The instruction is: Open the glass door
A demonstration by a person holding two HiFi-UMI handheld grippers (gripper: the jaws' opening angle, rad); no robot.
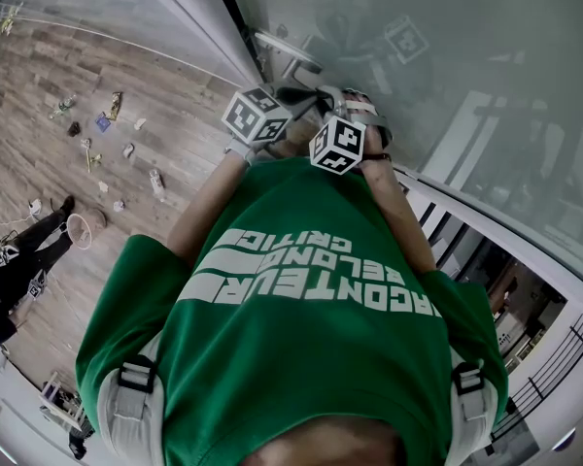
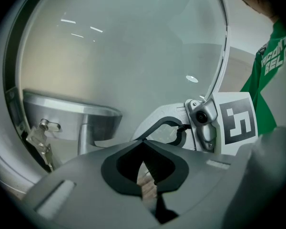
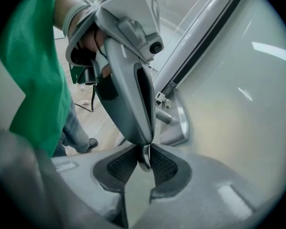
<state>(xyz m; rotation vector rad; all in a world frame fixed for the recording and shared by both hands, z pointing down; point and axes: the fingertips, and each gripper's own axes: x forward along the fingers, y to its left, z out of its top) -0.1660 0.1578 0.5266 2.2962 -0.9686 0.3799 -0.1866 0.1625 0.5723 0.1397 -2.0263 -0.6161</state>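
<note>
The glass door (image 1: 486, 37) fills the upper right of the head view; its frosted pane (image 2: 133, 56) is close in front of both grippers. A metal lever handle (image 2: 71, 109) with a key (image 2: 44, 128) under it is at the left of the left gripper view; the handle (image 3: 178, 123) also shows by the door's edge. My left gripper (image 2: 143, 140) is shut and empty, to the right of the handle and clear of it. My right gripper (image 3: 144, 160) is closed on a slim silvery tip that seems to be the end of the left gripper (image 3: 128, 89).
The door frame (image 1: 189, 13) runs diagonally at the upper left. Small items (image 1: 107, 124) lie scattered on the wooden floor. A person in black (image 1: 19, 255) stands at the far left. My green shirt (image 1: 301, 338) fills the lower half of the head view.
</note>
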